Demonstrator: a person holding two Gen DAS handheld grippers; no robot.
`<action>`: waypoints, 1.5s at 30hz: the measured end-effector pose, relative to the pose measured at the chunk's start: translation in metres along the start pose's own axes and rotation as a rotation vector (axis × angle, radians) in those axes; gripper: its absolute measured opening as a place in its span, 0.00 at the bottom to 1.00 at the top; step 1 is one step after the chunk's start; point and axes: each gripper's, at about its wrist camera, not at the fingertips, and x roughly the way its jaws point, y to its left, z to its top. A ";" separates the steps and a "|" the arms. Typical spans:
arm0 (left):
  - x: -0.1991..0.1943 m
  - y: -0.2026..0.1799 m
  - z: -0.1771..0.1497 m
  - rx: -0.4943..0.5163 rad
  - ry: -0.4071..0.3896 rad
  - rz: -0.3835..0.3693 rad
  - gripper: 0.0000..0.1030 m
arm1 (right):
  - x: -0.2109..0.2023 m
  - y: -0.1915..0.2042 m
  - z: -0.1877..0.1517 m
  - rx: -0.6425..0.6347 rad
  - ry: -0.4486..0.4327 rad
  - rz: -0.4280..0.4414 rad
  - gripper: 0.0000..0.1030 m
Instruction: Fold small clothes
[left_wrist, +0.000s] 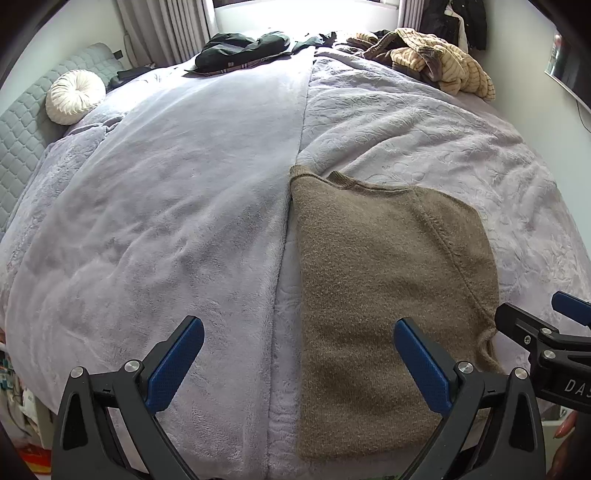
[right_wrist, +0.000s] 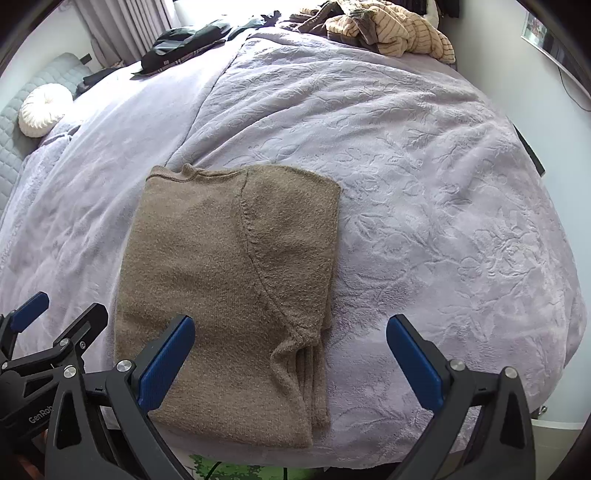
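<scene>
Bed (left_wrist: 184, 206): fills both views; covered in a lilac plush blanket (right_wrist: 424, 206), smooth on one half, embossed with a leaf pattern on the other.

Brown sweater (right_wrist: 229, 288): the task garment. Lies flat at the near edge of the bed, folded lengthwise into a narrow rectangle, neckline away from the cameras, sleeve layers stacked along its right side. Sits just right of the line where the two blanket textures meet.

Striped tan garments (left_wrist: 436, 62): heaped at the far right corner, well apart from the sweater.

Dark clothing (left_wrist: 240, 48): piled at the far edge by the curtains.

Round white cushion (left_wrist: 74, 96): at the headboard, far left.

Left gripper (left_wrist: 299, 354): fingers spread wide, nothing between them; poised above the sweater's near left portion.

Right gripper (right_wrist: 291, 354): fingers likewise wide and empty; poised above the sweater's near right side.

Step in hand, by judgement: side folds appear complete; a crosswise fold remains. Next move calls for each gripper to pinch a near corner through all layers, then carry the hem toward the neckline without shedding the tucked sleeves.
</scene>
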 end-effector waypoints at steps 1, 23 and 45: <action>0.000 0.000 0.000 -0.001 0.000 -0.001 1.00 | 0.000 0.000 0.000 -0.002 -0.002 -0.002 1.00; -0.004 0.001 0.001 -0.001 -0.010 0.014 1.00 | -0.007 0.002 0.002 -0.014 -0.021 -0.020 1.00; -0.005 0.000 0.001 0.008 -0.014 0.017 1.00 | -0.008 0.005 0.003 -0.020 -0.026 -0.021 1.00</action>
